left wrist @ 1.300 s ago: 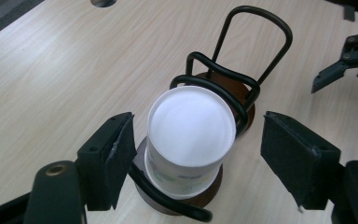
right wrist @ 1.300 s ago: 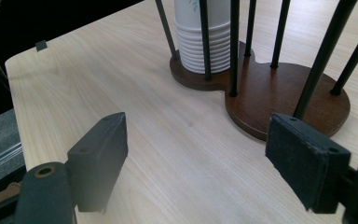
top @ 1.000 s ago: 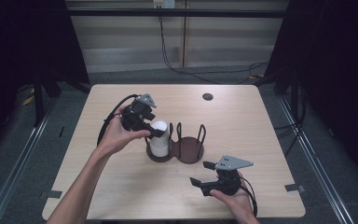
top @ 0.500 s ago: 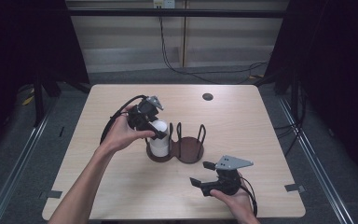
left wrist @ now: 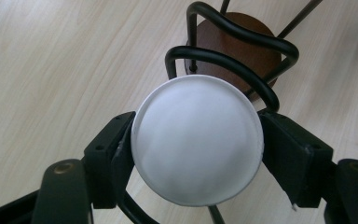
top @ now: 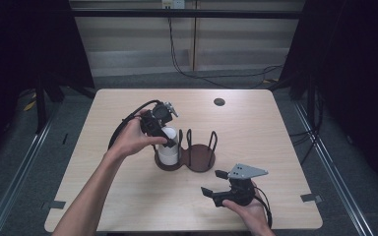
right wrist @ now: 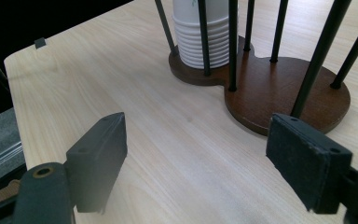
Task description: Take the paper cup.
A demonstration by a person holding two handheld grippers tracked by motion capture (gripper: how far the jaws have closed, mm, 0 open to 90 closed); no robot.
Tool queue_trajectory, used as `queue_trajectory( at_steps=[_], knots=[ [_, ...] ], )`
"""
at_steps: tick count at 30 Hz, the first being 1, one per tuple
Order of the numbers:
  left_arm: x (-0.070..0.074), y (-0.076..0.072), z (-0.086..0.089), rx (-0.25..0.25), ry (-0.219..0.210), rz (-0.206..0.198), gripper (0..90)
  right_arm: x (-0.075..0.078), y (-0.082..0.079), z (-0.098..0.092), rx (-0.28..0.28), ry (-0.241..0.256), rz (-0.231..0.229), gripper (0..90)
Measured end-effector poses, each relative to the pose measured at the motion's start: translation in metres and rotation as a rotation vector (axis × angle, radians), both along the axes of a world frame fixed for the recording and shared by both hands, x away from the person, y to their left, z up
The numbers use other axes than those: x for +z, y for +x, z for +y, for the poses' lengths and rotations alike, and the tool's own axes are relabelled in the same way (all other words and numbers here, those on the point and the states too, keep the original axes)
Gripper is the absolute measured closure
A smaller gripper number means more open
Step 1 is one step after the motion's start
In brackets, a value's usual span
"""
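Observation:
A stack of white paper cups (top: 168, 147) stands upside down in the left ring of a brown two-ring wire holder (top: 200, 159) at the table's middle. My left gripper (top: 169, 135) comes down on the stack from above. In the left gripper view its jaws press both sides of the top cup (left wrist: 197, 140), with the holder's empty ring (left wrist: 242, 51) beyond. My right gripper (top: 212, 182) rests open near the front edge, to the right of the holder. Its view looks between its open jaws at the holder's base (right wrist: 279, 93) and the ribbed cup stack (right wrist: 200, 37).
A small dark round disc (top: 219, 102) is set in the wooden table (top: 275, 137) at the back right. The left gripper's black cable (top: 128, 120) loops over the table's left half. Dark floor surrounds the table.
My left gripper has shifted slightly right and down with the cup, settling it onto the stack in the holder. The right gripper has stayed put.

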State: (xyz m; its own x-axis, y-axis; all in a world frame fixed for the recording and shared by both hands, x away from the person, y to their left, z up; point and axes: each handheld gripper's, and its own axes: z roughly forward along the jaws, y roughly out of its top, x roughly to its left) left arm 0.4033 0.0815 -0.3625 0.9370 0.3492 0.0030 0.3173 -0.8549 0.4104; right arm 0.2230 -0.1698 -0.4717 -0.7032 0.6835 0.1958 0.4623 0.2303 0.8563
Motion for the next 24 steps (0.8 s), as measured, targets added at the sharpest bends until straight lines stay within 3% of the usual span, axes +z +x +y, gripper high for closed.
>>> queue_trajectory(
  at_steps=[2, 3, 6, 9, 16, 24],
  knots=[
    [-0.0023, 0.0001, -0.0034, 0.0, 0.015, 0.009, 30.0, -0.0001, 0.0002, 0.0003, 0.0, 0.0, 0.001, 19.8],
    [-0.0019, 0.001, -0.0045, -0.008, 0.043, 0.009, 30.8, -0.0002, 0.0003, 0.0006, 0.001, -0.001, 0.001, 19.8],
    [-0.0024, 0.0026, -0.0055, -0.004, 0.053, 0.014, 30.8, -0.0004, -0.0003, 0.0014, 0.006, -0.003, 0.004, 19.7],
    [-0.0053, 0.0039, -0.0057, 0.013, 0.052, 0.01, 31.6, -0.001, 0.0, 0.0015, 0.01, -0.005, 0.011, 19.7],
    [-0.005, 0.0074, -0.0019, 0.018, 0.023, 0.049, 33.1, -0.0009, 0.0002, 0.0013, 0.001, -0.017, 0.009, 19.6],
    [-0.0024, 0.0068, -0.0009, 0.018, 0.015, 0.047, 34.2, -0.0013, 0.0008, 0.0019, -0.002, -0.019, 0.013, 19.7]
  ],
)
